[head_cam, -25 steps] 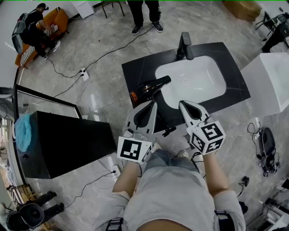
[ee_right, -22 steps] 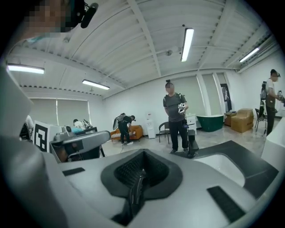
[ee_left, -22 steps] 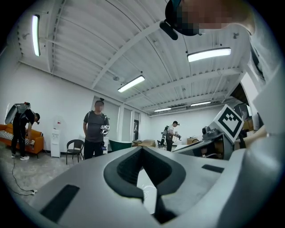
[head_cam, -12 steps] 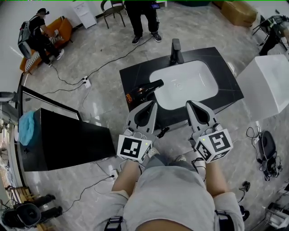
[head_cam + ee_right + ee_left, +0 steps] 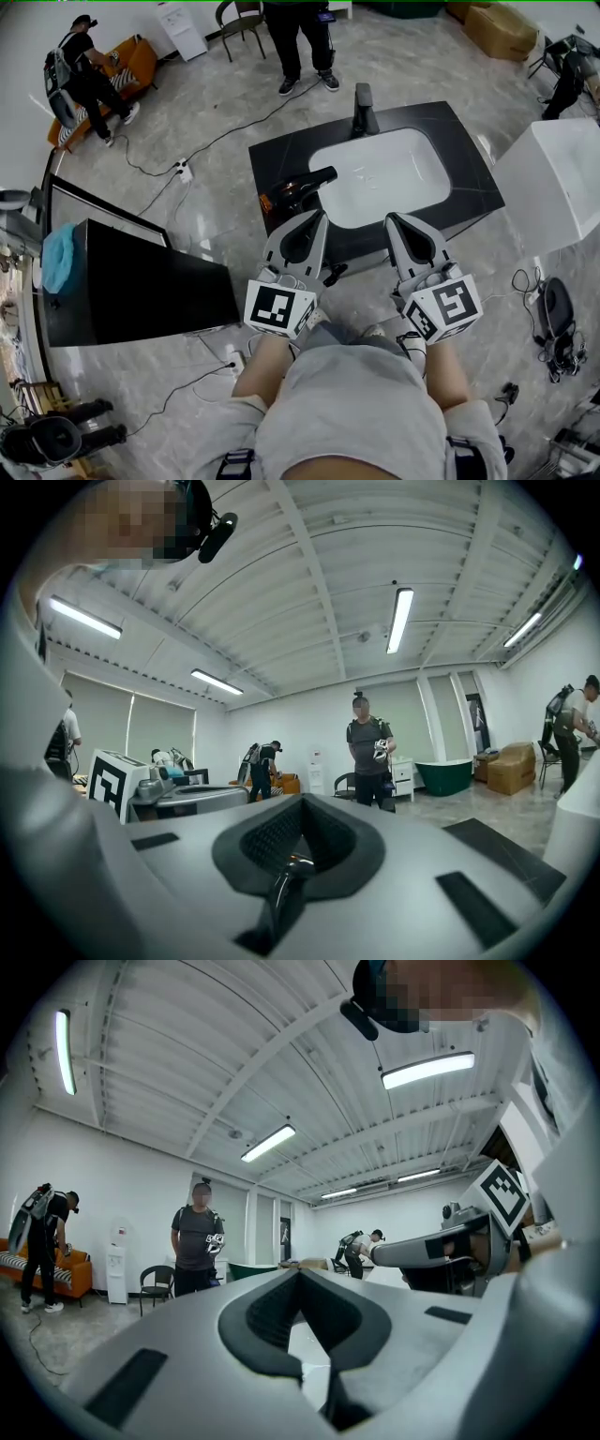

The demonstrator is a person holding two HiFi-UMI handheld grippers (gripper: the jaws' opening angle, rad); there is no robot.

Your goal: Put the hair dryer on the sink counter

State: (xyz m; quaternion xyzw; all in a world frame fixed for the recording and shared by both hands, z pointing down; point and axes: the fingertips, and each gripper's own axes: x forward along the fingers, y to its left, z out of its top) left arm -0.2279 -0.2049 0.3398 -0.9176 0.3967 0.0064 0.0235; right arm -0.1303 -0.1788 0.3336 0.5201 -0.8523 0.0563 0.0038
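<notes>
The black hair dryer [image 5: 298,190] lies on the black sink counter [image 5: 281,150], left of the white basin [image 5: 384,176], with its nozzle pointing toward the basin. My left gripper [image 5: 317,216] hovers just in front of the dryer at the counter's front edge, shut and empty. My right gripper [image 5: 392,218] is beside it, in front of the basin, also shut with nothing held. In the left gripper view the left gripper [image 5: 300,1274] has its jaws together at the tip. In the right gripper view the right gripper [image 5: 302,801] is likewise shut. Both of those views look out across the room.
A black faucet [image 5: 364,108] stands at the basin's far edge. A black cabinet [image 5: 141,291] with a blue cloth [image 5: 58,258] is at the left, and a white block [image 5: 553,178] at the right. Cables cross the floor. One person [image 5: 298,37] stands beyond the counter, another [image 5: 84,80] by an orange sofa.
The view has shifted a little. Both grippers stay shut near the counter's front edge, the right one slightly nearer me. The hair dryer lies still on the counter.
</notes>
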